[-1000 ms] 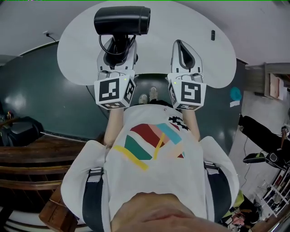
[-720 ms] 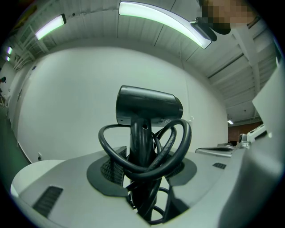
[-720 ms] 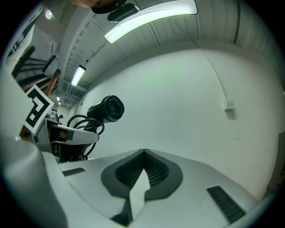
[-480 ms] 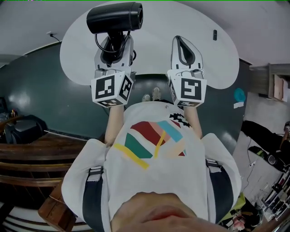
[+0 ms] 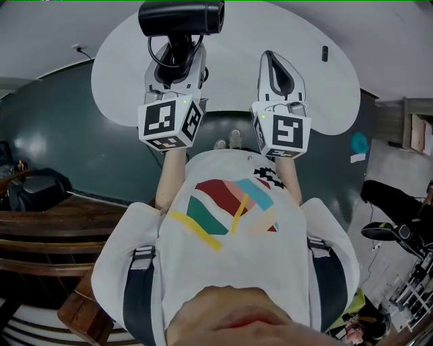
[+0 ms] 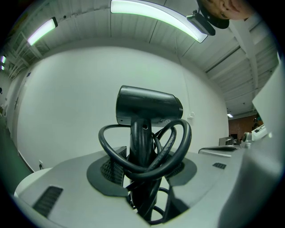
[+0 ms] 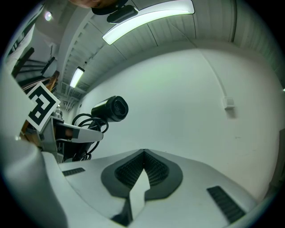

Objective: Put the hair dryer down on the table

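Observation:
A black hair dryer (image 5: 181, 17) is held up over the white round table (image 5: 233, 40), its barrel lying crosswise and its handle pointing down. My left gripper (image 5: 177, 55) is shut on the handle, with the black cord (image 6: 177, 149) looped around it. In the left gripper view the hair dryer (image 6: 149, 105) stands upright between the jaws of the left gripper (image 6: 142, 178). My right gripper (image 5: 272, 62) hovers beside it on the right, shut and empty. In the right gripper view, the tips of the right gripper (image 7: 143, 154) touch, and the hair dryer (image 7: 111, 108) shows at the left.
A small dark object (image 5: 325, 53) lies at the table's far right. A dark floor (image 5: 81, 149) surrounds the table. Wooden furniture (image 5: 54, 233) stands at the left, and shelves and clutter (image 5: 406, 128) at the right. A wall fitting (image 7: 229, 103) sits on the white wall.
My left gripper has carried the hair dryer farther out over the table and slightly higher in the head view. The right gripper has hardly moved.

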